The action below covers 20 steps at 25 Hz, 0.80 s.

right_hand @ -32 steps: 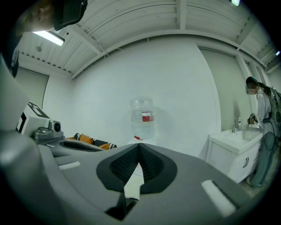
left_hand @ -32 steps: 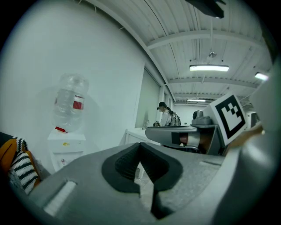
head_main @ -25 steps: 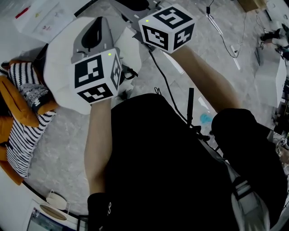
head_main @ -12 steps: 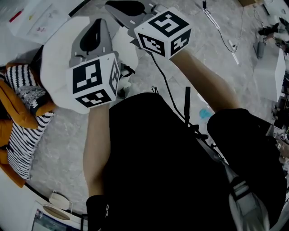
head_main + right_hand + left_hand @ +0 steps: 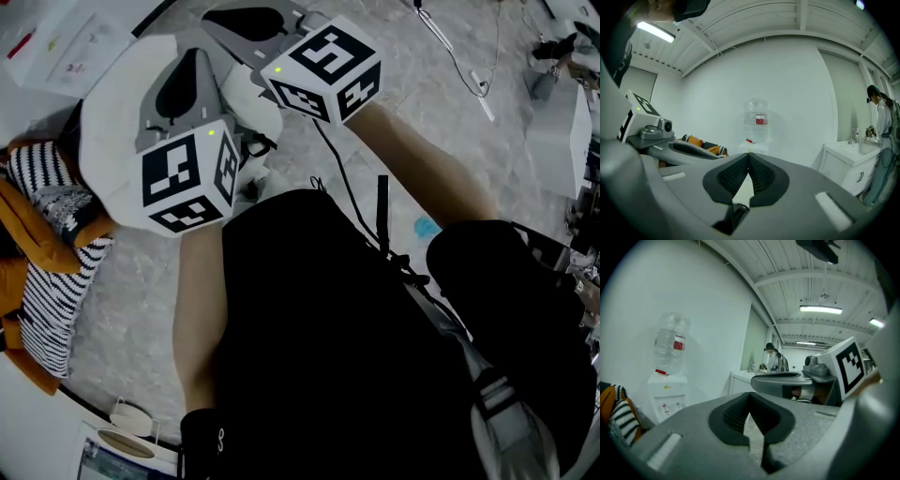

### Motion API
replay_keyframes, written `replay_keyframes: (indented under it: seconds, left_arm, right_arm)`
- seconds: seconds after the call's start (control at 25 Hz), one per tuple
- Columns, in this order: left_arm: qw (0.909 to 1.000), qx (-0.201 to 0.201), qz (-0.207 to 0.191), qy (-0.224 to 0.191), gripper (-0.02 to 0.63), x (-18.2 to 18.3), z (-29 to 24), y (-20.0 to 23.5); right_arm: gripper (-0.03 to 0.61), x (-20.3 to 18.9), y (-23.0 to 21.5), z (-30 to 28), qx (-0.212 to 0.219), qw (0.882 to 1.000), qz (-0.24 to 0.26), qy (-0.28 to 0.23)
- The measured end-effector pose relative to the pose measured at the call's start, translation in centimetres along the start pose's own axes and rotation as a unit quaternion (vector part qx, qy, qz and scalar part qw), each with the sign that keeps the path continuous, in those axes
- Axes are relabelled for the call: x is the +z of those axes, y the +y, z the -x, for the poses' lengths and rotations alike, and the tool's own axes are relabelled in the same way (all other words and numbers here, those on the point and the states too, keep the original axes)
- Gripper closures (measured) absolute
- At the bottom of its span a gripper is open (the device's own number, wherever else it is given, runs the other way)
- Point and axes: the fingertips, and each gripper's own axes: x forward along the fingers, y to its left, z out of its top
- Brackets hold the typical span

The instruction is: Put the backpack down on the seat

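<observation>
Tongs, two: left gripper is pressing its jaws together on nothing; right gripper is likewise closed and empty; both are pointing toward the top of the head view. Task item: backpack, by judgement the soft black bulk filling the lower middle, is lying behind the jaws, between the forearms; its long axis seems to be running toward lower right; black strap and grey webbing are showing. Destination: seat, orange with a striped cushion, is sitting at the left edge, nearer the left gripper.

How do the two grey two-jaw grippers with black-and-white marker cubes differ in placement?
Head view: the left gripper sits nearer the person's body, the right gripper farther forward. The left gripper is also closer to the orange-and-striped fabric bundle than the right. Both are shut and empty.
</observation>
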Motion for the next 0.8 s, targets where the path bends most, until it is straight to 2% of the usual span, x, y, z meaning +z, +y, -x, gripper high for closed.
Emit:
replay_keyframes:
  seconds: [0.8]
  left_arm:
    - [0.9999, 0.003, 0.004, 0.011, 0.614, -0.29, -0.35, 0.15]
  right_arm:
    - [0.572, 0.42, -0.07, -0.11, -0.004, 1.0, 0.026, 0.005]
